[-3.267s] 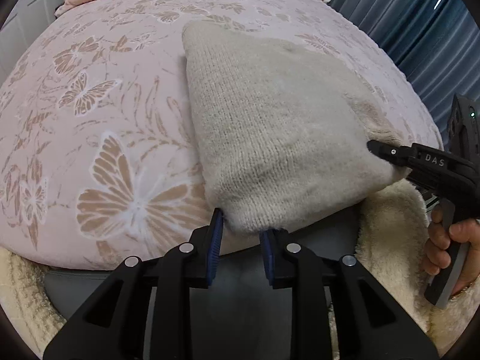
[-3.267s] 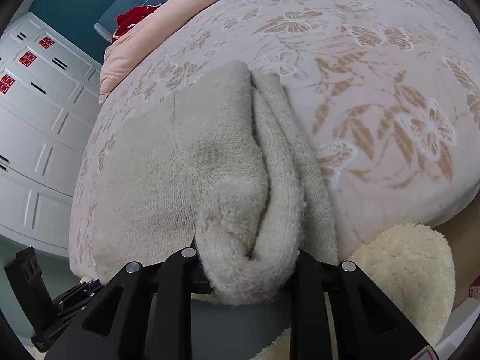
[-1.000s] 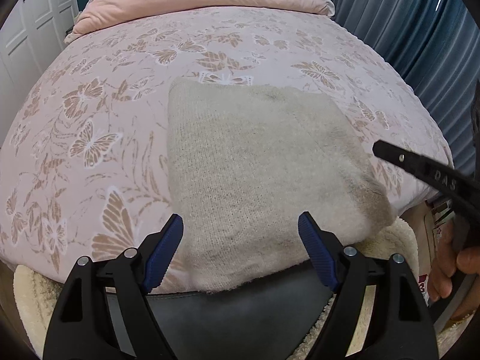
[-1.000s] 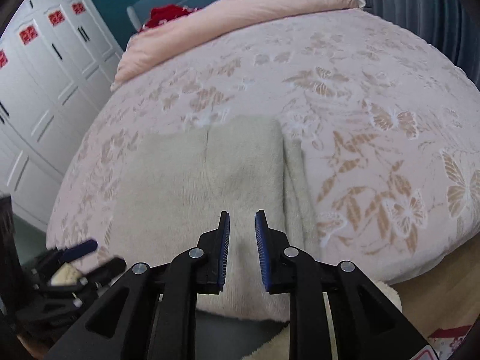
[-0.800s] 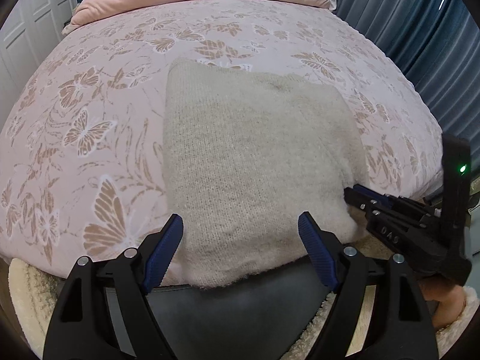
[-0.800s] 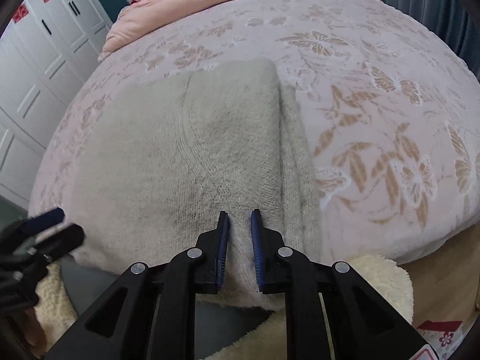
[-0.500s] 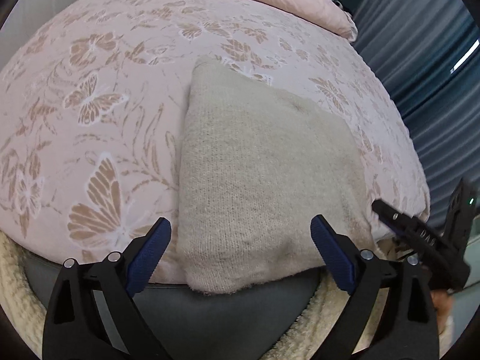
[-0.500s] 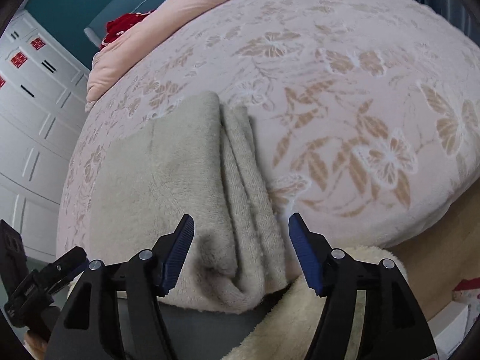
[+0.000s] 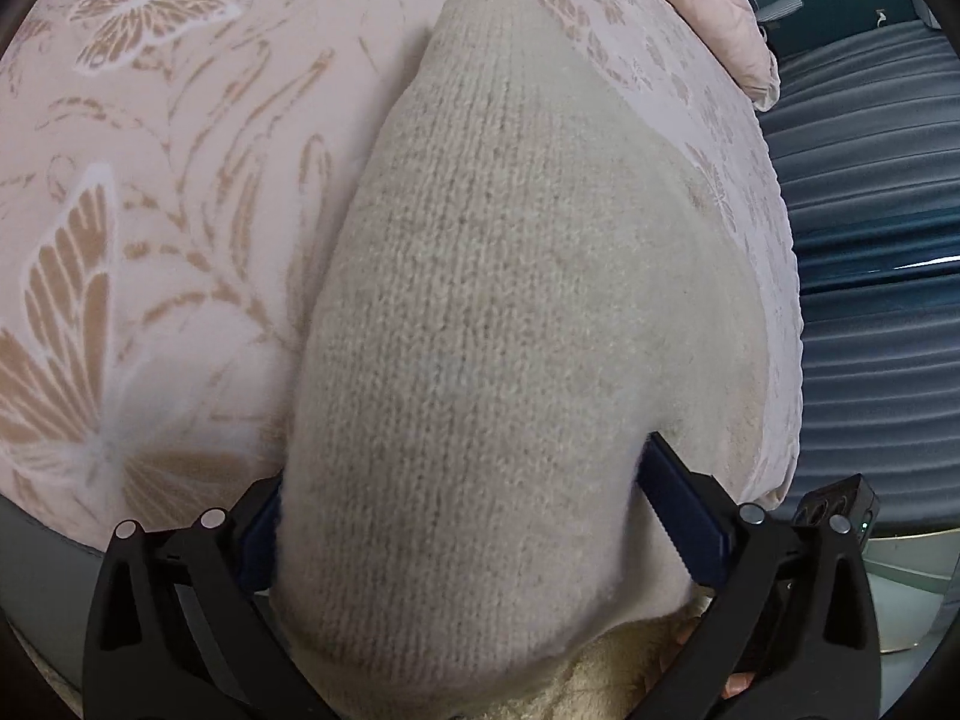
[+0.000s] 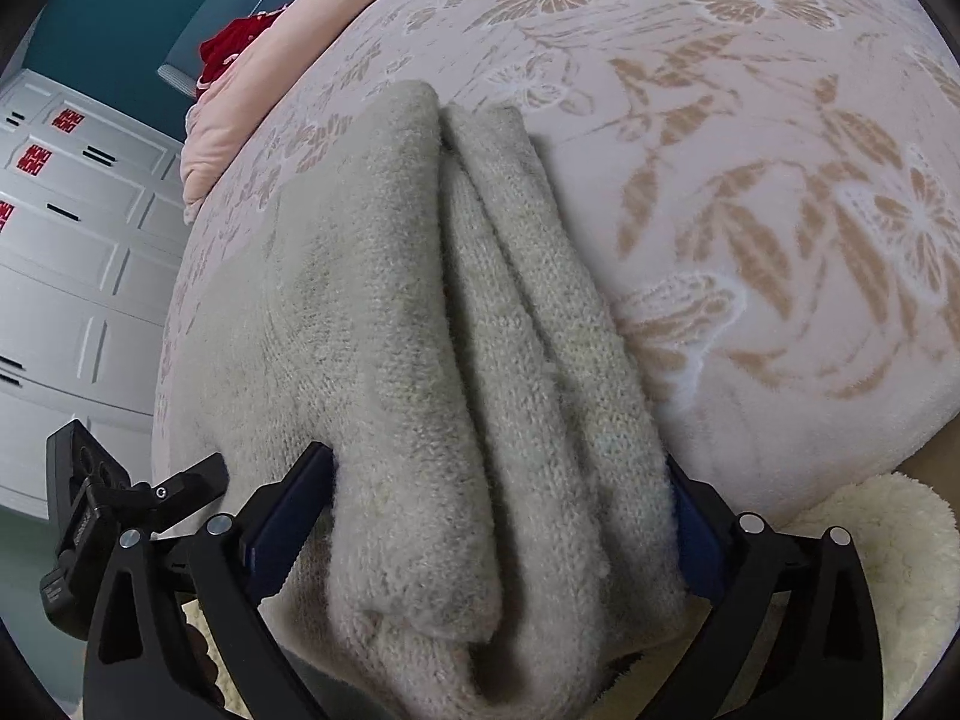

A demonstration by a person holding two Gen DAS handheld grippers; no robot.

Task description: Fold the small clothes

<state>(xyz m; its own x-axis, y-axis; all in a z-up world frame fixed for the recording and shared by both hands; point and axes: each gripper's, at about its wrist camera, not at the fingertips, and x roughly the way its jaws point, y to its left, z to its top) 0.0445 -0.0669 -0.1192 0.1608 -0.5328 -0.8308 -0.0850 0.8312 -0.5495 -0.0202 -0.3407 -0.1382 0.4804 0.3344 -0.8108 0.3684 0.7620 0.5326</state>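
A folded beige knit garment lies at the near edge of a pink butterfly-print bed. My left gripper is wide open, its blue pads on either side of the garment's near left corner. In the right wrist view the same garment shows stacked folded layers at its right edge. My right gripper is wide open and straddles that thick near right corner. The left gripper also shows in the right wrist view at the lower left.
A pink duvet and a red item lie at the bed's far end. White wardrobe doors stand to the left. Blue curtains hang on the right. A cream fleece hangs below the bed edge.
Both grippers opened wide and moved forward and down, so the garment's near corners now sit between their jaws. The right gripper went from nearly shut to wide open.
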